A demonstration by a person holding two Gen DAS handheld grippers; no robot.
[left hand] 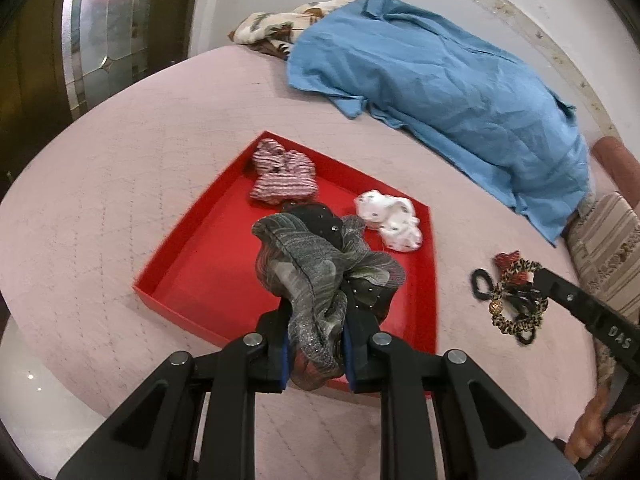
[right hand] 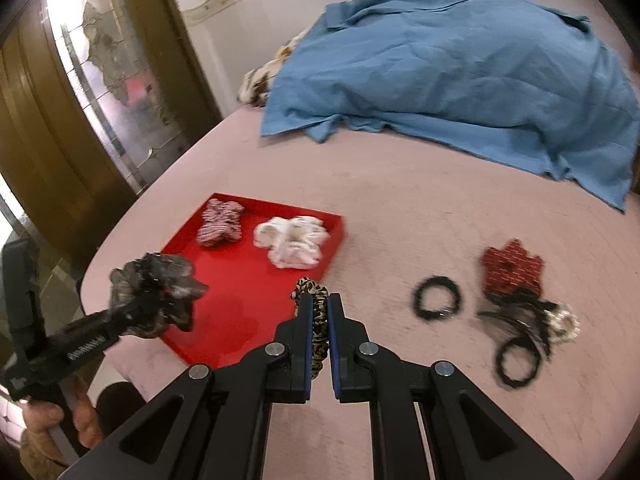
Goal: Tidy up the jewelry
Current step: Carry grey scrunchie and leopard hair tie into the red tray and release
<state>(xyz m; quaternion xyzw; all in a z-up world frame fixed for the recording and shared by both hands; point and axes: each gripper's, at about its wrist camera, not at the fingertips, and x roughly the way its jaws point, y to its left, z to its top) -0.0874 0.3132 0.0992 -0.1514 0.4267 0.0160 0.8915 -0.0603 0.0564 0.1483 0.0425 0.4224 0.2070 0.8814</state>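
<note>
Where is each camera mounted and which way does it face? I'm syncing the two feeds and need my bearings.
Left wrist: sits on the left gripper, looks along its fingers, shut on a grey scrunchie over the red tray; the right gripper enters from the right.
Right wrist: sits on the right gripper, which pinches a leopard scrunchie, facing the pink bed; the left gripper and a hand show at left.
Shared: tray, white scrunchie, blue cloth.
</note>
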